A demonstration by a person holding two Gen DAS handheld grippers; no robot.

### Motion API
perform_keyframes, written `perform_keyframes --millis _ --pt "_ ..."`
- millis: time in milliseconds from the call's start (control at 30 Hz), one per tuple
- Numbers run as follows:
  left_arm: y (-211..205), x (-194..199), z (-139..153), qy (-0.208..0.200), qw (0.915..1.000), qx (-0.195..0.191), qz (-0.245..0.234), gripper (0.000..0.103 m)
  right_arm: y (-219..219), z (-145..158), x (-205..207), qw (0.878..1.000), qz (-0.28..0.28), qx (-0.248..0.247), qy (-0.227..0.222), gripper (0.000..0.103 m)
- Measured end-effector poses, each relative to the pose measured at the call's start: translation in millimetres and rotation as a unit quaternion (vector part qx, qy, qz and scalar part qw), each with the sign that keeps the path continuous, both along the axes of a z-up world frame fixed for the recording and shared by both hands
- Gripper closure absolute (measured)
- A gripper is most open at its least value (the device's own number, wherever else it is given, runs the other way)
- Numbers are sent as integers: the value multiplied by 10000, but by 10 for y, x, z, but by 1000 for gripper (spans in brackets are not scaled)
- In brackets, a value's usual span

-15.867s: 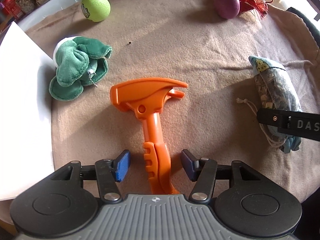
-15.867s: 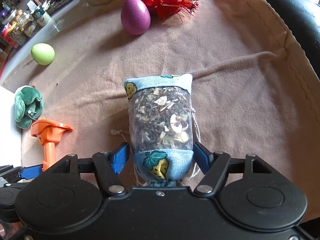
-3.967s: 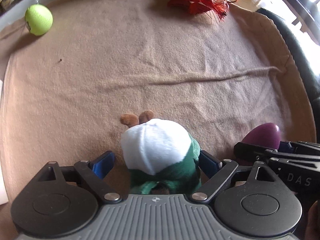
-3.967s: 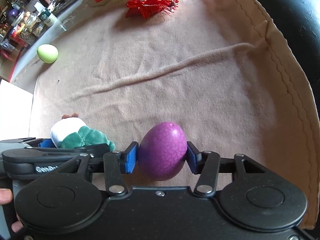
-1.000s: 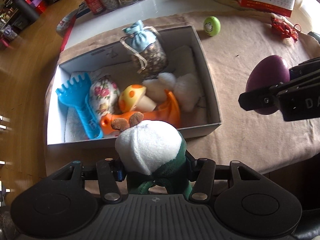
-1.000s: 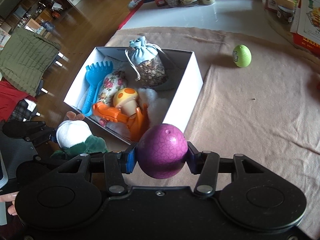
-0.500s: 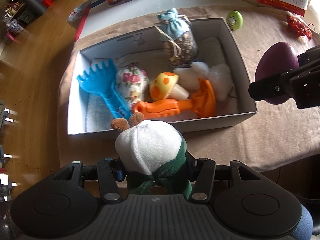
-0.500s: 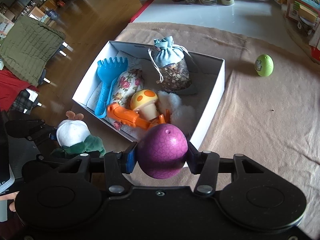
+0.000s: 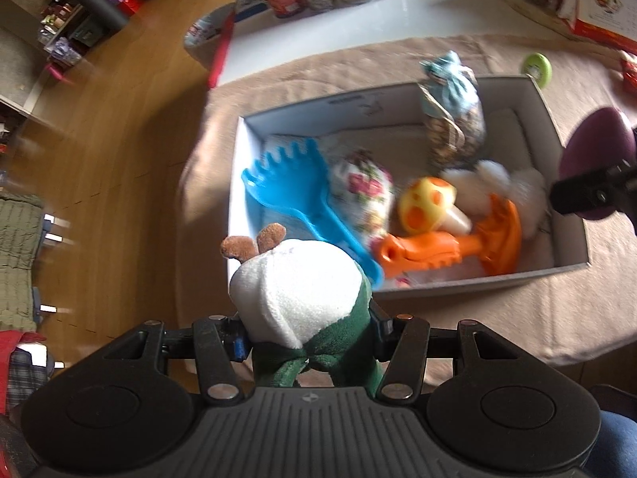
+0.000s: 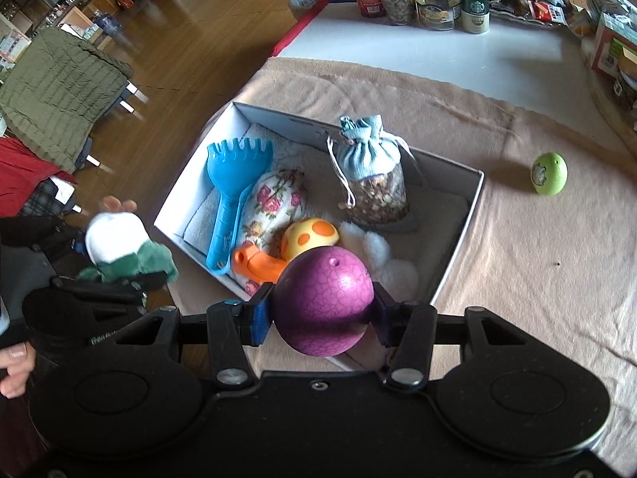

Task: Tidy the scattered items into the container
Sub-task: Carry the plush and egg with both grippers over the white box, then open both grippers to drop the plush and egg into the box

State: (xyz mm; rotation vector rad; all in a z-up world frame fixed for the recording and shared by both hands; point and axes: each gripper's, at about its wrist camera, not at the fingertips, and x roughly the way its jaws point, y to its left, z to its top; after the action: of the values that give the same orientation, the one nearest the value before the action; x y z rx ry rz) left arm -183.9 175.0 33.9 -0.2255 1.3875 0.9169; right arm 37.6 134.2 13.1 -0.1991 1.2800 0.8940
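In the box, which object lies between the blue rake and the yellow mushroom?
The floral pouch lies between the blue rake and the yellow mushroom, inside the white box. The right wrist view shows it best.

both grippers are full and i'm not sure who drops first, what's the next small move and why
Probably lower the right gripper a little and release the purple egg: it is already above the white box, over the fluffy white toy. The left gripper's plush is outside the near wall.
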Motion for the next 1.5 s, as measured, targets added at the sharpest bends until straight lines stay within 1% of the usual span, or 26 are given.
perform_keyframes --millis 233,367,633,767,933,1033,1200,1367,1500 --pt "299 -6 -42 79 9995 291 -7 49 123 -74 60 10000 1 -69 58 53" --pt "461 -18 -145 48 9995 312 50 49 183 -164 99 9998 -24 -145 139 53" --pt "690 5 -532 204 9996 180 119 49 332 -342 130 9992 -5 -304 274 53" --pt "757 -2 -669 318 9994 33 151 49 516 -376 165 9991 -13 -359 209 53" --pt "811 -39 -767 380 9990 -94 204 48 779 -439 225 9989 -32 -430 171 53" --pt "833 -57 -801 397 9989 -121 229 47 892 -495 253 9988 -55 -460 161 53" --pt "837 -56 -816 443 9988 -90 195 41 964 -540 251 9989 -23 -413 229 51" --pt "807 -57 -818 473 9987 -54 194 40 905 -488 243 9994 -72 -289 201 51" --pt "730 -57 -775 444 9988 -59 210 40 778 -417 249 9995 -126 -178 211 51"
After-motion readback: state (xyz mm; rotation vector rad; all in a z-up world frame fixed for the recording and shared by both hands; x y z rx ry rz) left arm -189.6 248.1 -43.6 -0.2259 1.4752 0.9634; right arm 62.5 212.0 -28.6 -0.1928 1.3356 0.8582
